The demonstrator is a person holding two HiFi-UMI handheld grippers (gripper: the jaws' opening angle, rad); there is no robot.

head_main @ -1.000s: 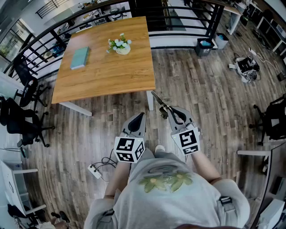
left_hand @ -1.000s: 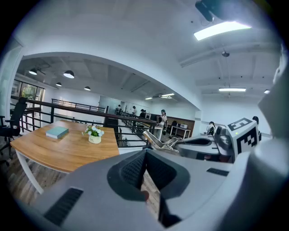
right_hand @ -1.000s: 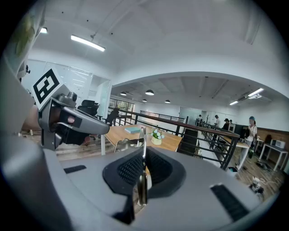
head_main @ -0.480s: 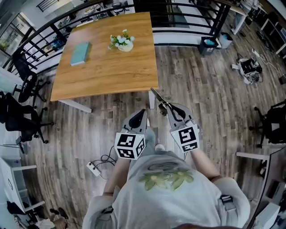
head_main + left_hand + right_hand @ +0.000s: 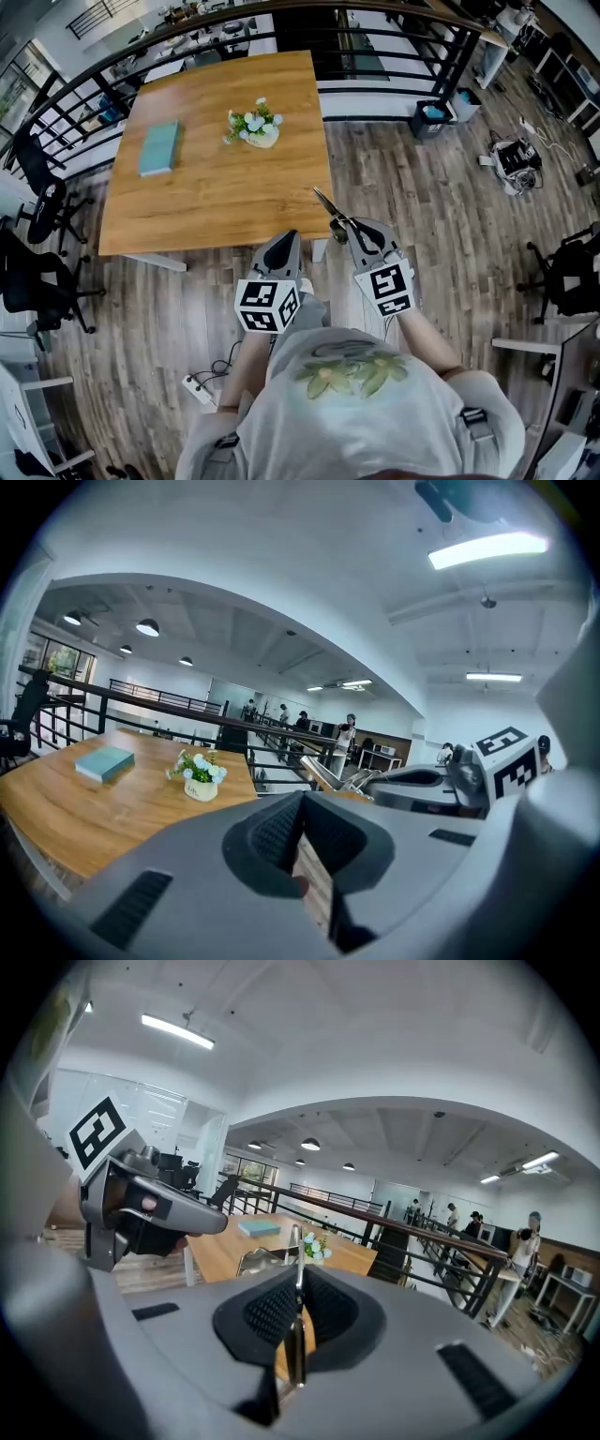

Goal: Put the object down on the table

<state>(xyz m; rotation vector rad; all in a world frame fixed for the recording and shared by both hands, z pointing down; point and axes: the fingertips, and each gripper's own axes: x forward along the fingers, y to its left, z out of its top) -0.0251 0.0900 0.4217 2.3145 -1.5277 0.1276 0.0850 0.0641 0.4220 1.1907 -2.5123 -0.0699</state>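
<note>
Just below the middle of the head view, the right gripper is clamped on a slim metal tool (it looks like a pair of scissors, though the blur leaves that unsure). The tool slants up and to the left out of the jaws, and its pointed tip shows over the near right corner of the wooden table. It is in the air, not lying on the table top. In the right gripper view the jaws are shut on the thin metal edge, which runs straight up between the dark pads.

To the left of it in the head view, the left gripper points the same way, its tip at the table's near edge. In the left gripper view its jaws meet at the tips with nothing between them; only floor boards show through the narrow slit lower down.

On the table, toward the upper left of the head view, lies a teal book, and to its right stands a small pot of flowers. A black railing runs behind the table across the top of the frame.
</note>
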